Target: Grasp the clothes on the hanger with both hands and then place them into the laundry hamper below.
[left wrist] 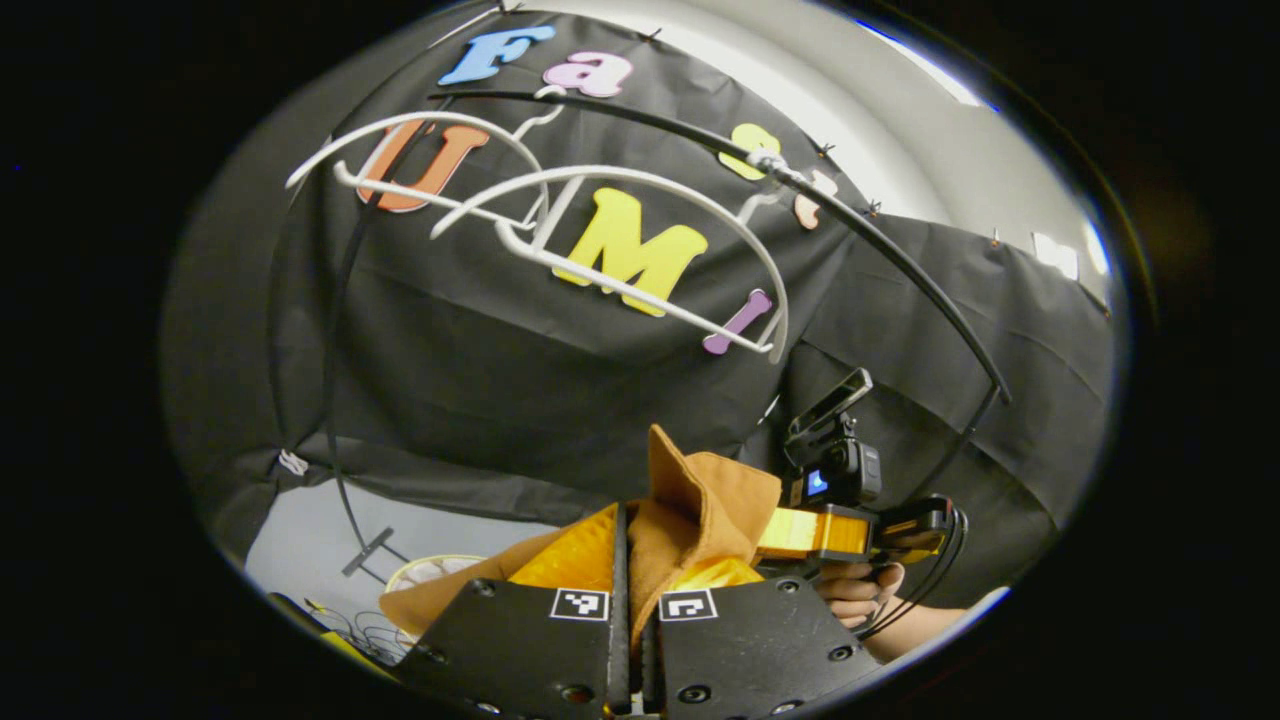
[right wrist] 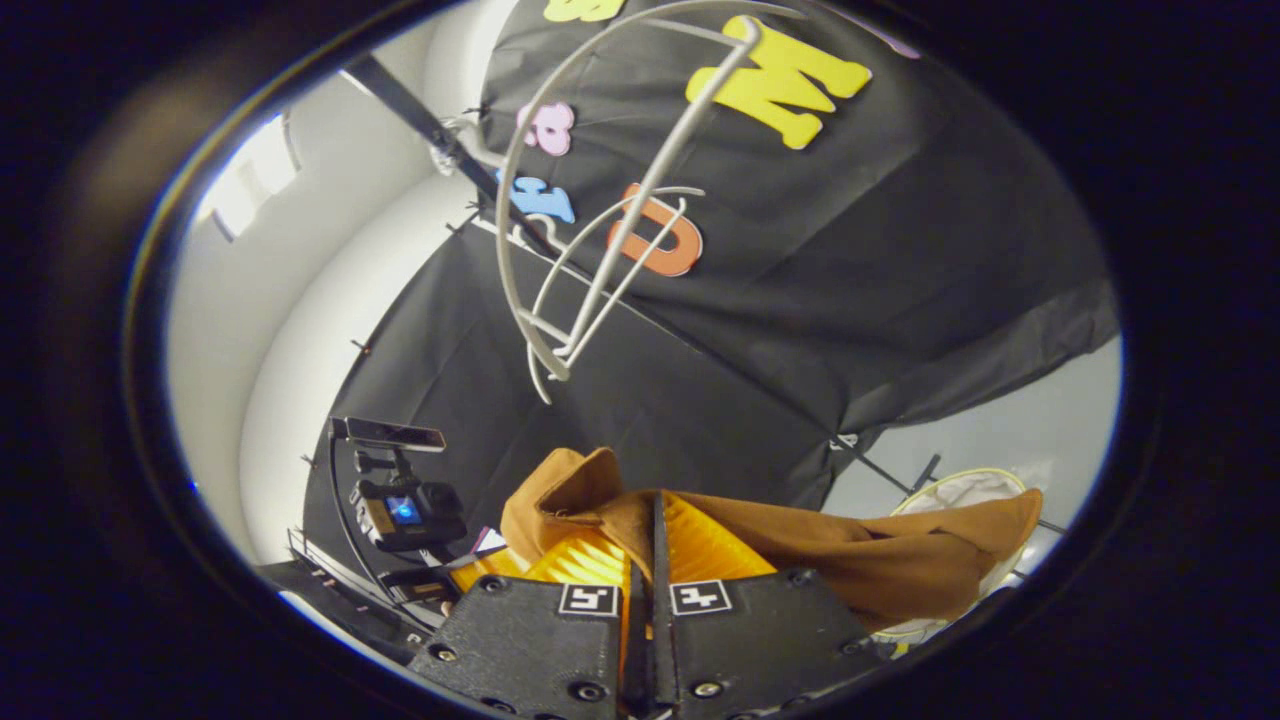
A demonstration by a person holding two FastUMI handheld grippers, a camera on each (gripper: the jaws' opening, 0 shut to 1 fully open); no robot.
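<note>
A brown garment (left wrist: 700, 500) is bunched between my two grippers, off the hangers. My left gripper (left wrist: 635, 570) is shut on one part of it, with cloth folded up over its fingers. To its right in the left gripper view, a hand (left wrist: 860, 590) holds my right gripper (left wrist: 775, 545) against the same cloth. In the right gripper view, my right gripper (right wrist: 650, 560) is shut on the garment (right wrist: 850, 560), which drapes away to the right. The laundry hamper (right wrist: 965, 495), white mesh with a pale rim, sits low behind the cloth and shows too in the left gripper view (left wrist: 430, 570).
Two bare white hangers (left wrist: 620, 280) (left wrist: 430, 170) hang from a black rail (left wrist: 880, 250) above the garment; they also show in the right gripper view (right wrist: 600, 250). The left gripper's body and camera (right wrist: 405, 515) are at the lower left there. The rack's thin black legs stand on grey floor (left wrist: 320, 540).
</note>
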